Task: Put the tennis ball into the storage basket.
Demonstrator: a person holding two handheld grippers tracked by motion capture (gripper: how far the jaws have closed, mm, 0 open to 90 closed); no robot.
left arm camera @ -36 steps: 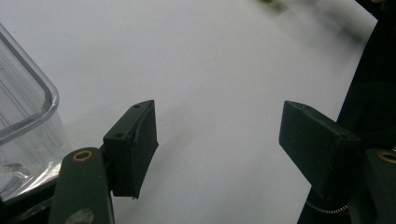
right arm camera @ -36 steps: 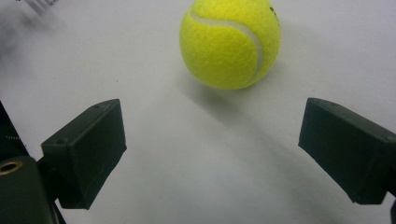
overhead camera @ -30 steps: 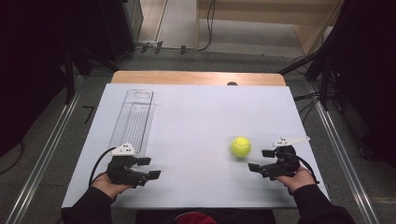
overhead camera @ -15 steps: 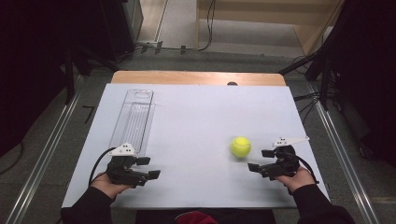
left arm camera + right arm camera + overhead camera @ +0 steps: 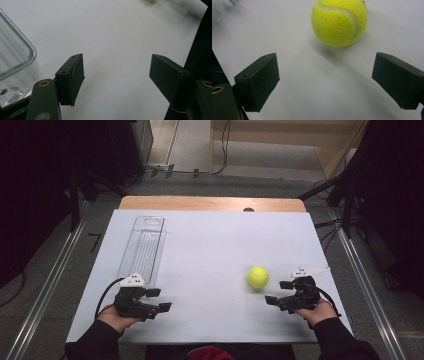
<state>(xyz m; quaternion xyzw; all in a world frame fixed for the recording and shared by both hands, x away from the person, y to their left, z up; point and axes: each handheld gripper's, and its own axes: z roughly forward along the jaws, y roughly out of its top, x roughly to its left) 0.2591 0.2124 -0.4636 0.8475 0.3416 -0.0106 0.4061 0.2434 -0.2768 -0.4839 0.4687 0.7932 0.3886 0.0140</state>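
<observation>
1. Table: white sheet over a wooden top, wood showing bare along the far edge.
2. Tennis ball: yellow-green, resting on the white surface toward the near right part of the table; free, touched by nothing.
3. Right gripper: held in a hand at the near right edge, low over the table, pointing inward toward the middle. Jaws spread wide, nothing between them. Ball just beside it, ahead and slightly to the far side, apart from both jaws. In the right gripper view, ball seen beyond the jaw tips, upper centre, outside the gap, with its shadow falling toward the jaws.
4. Left gripper: held in a hand at the near left edge, pointing inward toward the middle. Jaws spread wide, empty; bare white surface between them in the left gripper view. Well apart from the ball.
5. Clear plastic tray: long, narrow, transparent, lying lengthwise on the left half of the table, near end just beyond the left gripper. Rounded corner visible beside the left jaw in the left gripper view; contact with that jaw not determinable.
</observation>
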